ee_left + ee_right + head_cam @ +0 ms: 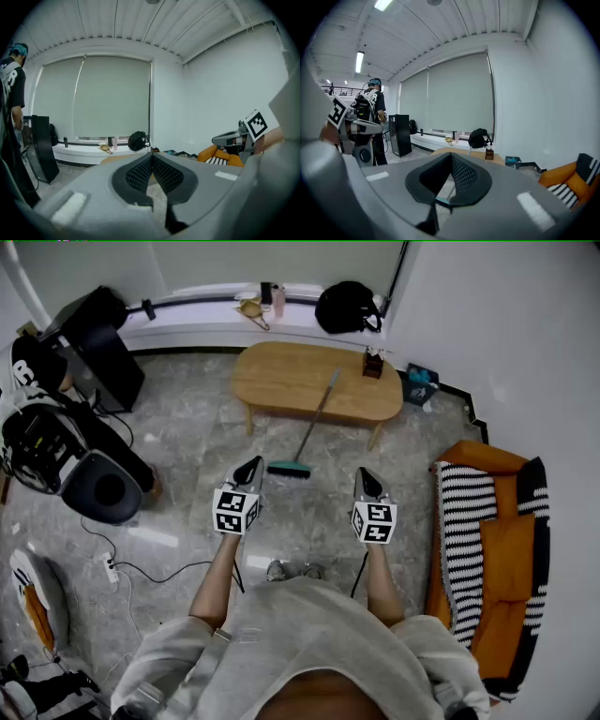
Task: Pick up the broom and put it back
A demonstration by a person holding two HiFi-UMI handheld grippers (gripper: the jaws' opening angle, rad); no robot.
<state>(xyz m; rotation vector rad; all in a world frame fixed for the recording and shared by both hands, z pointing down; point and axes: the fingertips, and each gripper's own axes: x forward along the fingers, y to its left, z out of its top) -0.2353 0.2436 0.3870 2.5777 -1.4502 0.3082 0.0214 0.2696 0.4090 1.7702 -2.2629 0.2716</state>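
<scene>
Both closed, left gripper [251, 465] and right gripper [367, 475] face the broom [314, 423].

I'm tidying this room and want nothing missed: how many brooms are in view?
1. The broom stands with its teal head on the floor in front of the wooden table, its handle slanting up against the table's edge. Any other broom would be hidden from these views.
</scene>
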